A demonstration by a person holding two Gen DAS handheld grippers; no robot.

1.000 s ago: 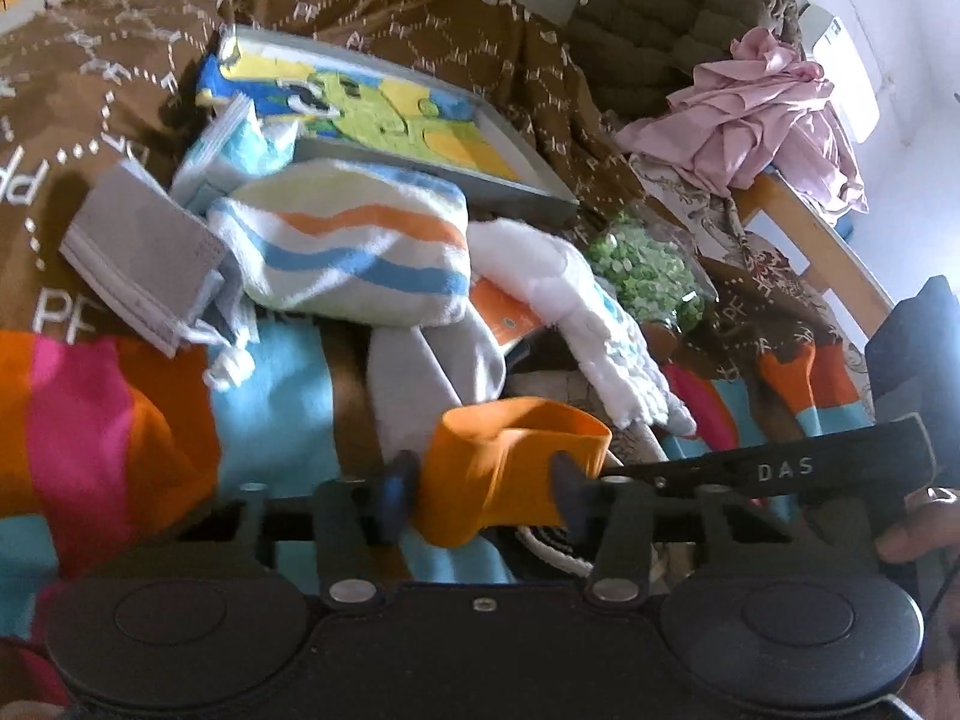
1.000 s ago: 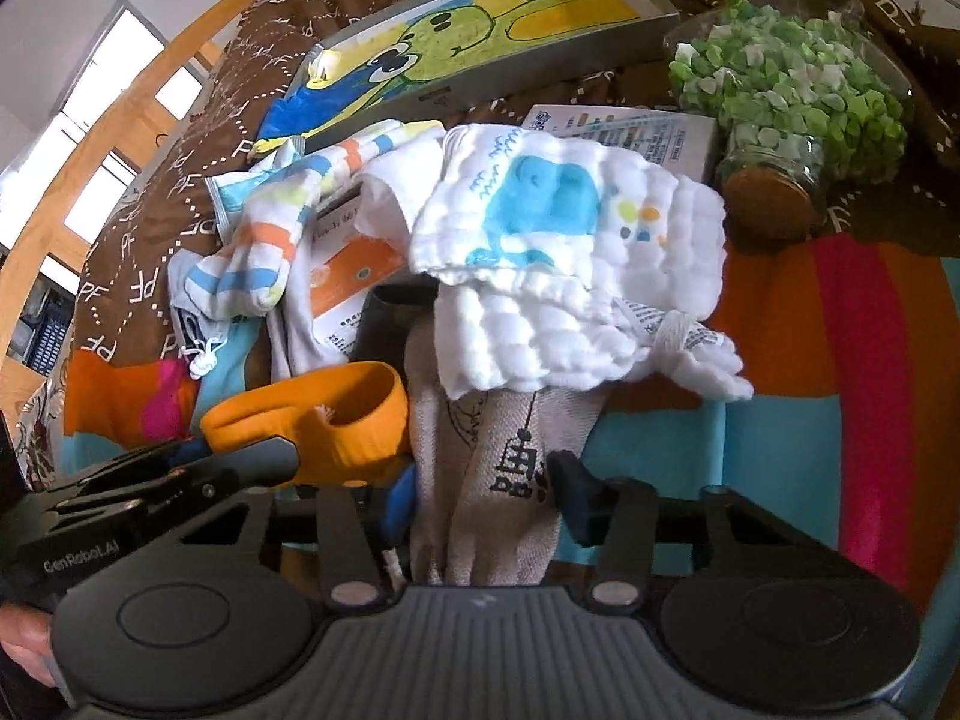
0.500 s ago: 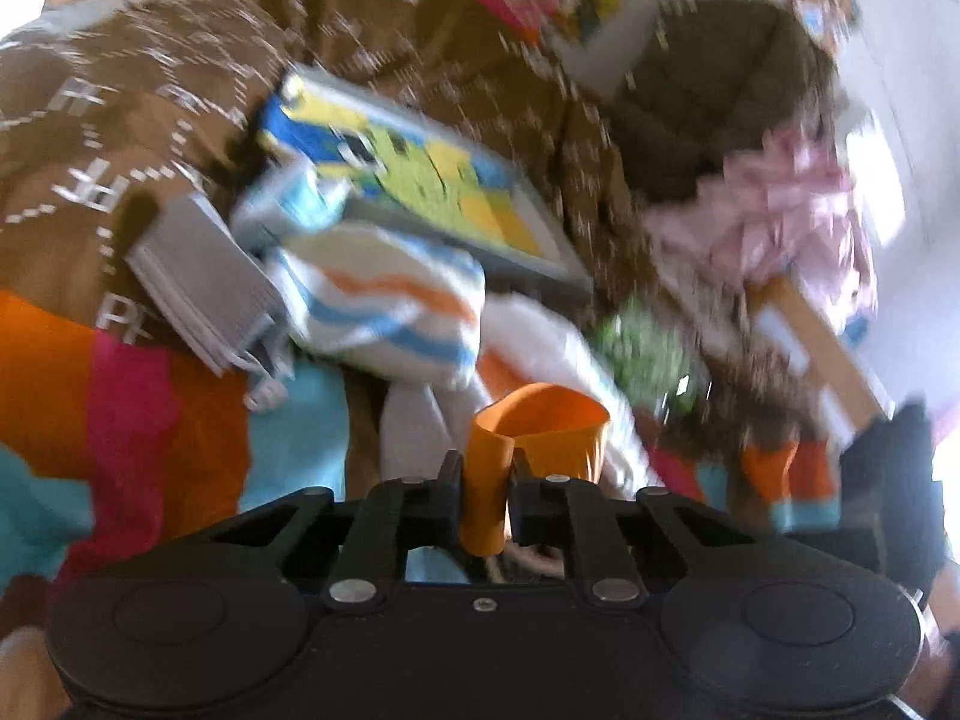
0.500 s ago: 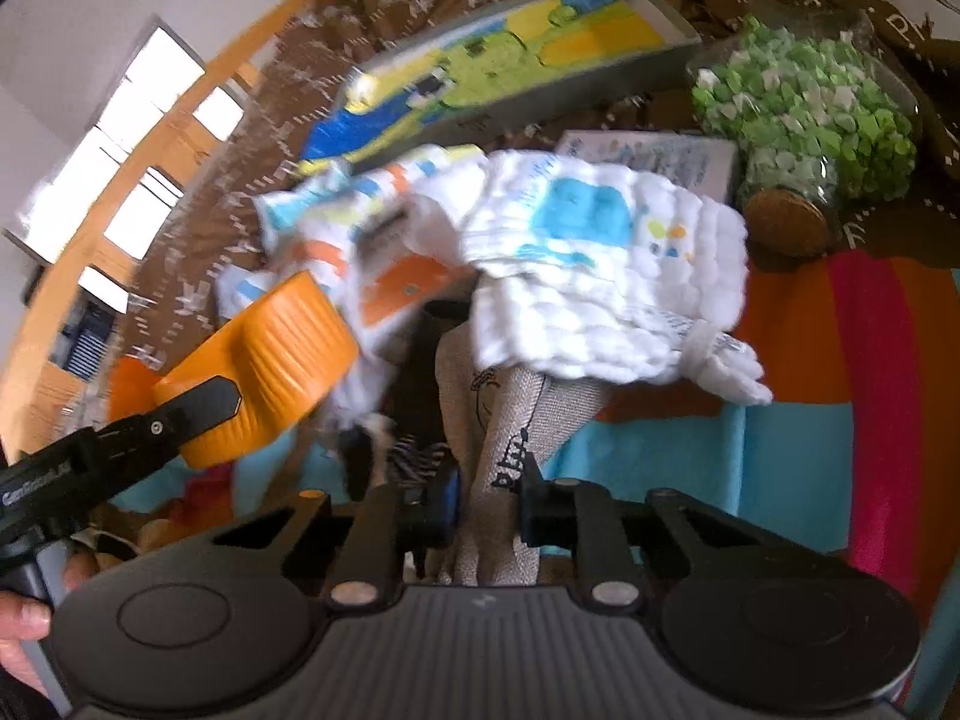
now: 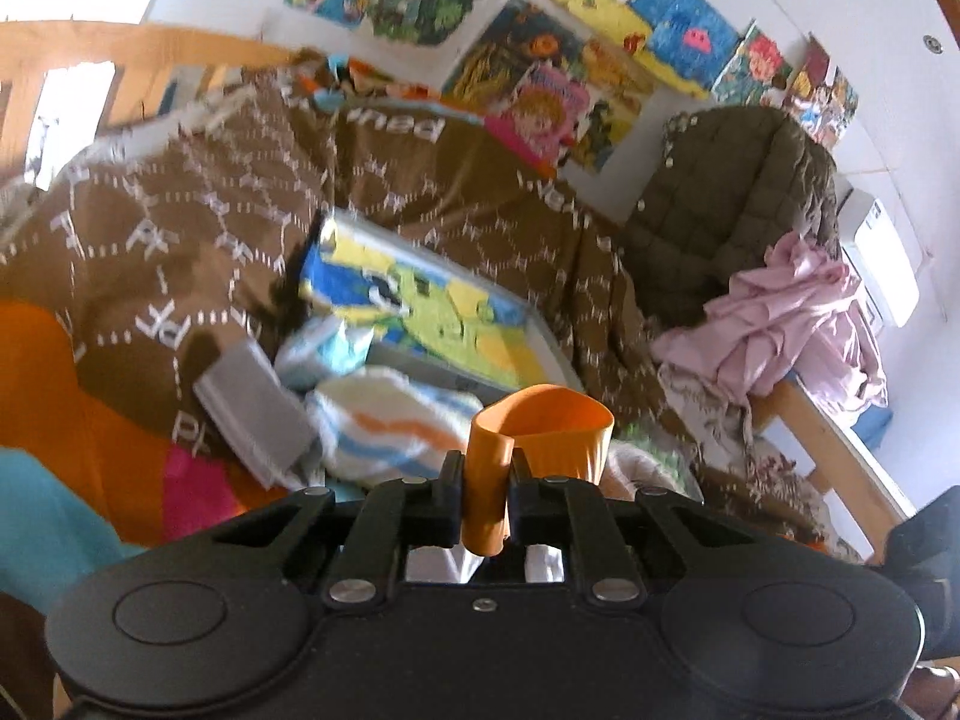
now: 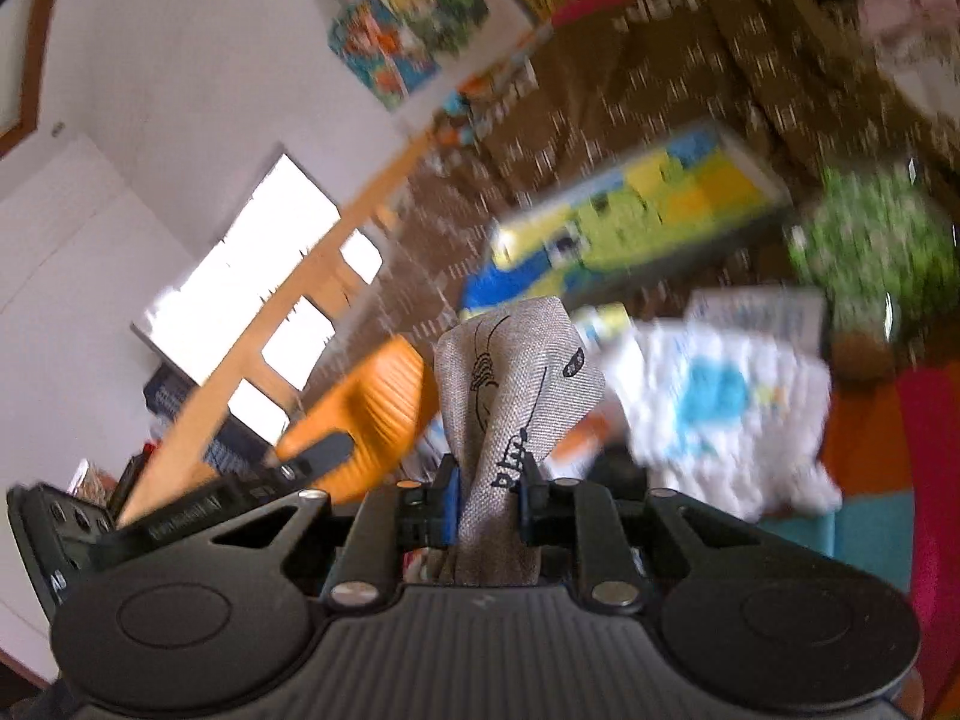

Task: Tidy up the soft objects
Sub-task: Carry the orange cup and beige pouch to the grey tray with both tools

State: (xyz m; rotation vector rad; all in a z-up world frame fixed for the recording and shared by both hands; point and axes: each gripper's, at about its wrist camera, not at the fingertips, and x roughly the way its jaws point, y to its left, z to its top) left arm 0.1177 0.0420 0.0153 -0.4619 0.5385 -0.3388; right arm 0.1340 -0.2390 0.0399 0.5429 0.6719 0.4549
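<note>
Both grippers have lifted off the bed since a second ago, and the views now take in the wall posters (image 5: 528, 54) at 12 o'clock. A second ago the left gripper (image 5: 486, 495) had its fingers spread around the orange band (image 5: 540, 426); now they are clenched on its folded edge, and its loop stands up at 1 o'clock. Likewise the right gripper (image 6: 485, 498), loose before, pinches the grey printed cloth (image 6: 510, 384), raised clear of the pile. Behind, the striped sock (image 5: 390, 420), the white muslin cloth (image 6: 726, 402) and the picture tray (image 5: 420, 312) lie on the brown blanket (image 5: 198, 228), at 11 to 2 o'clock.
</note>
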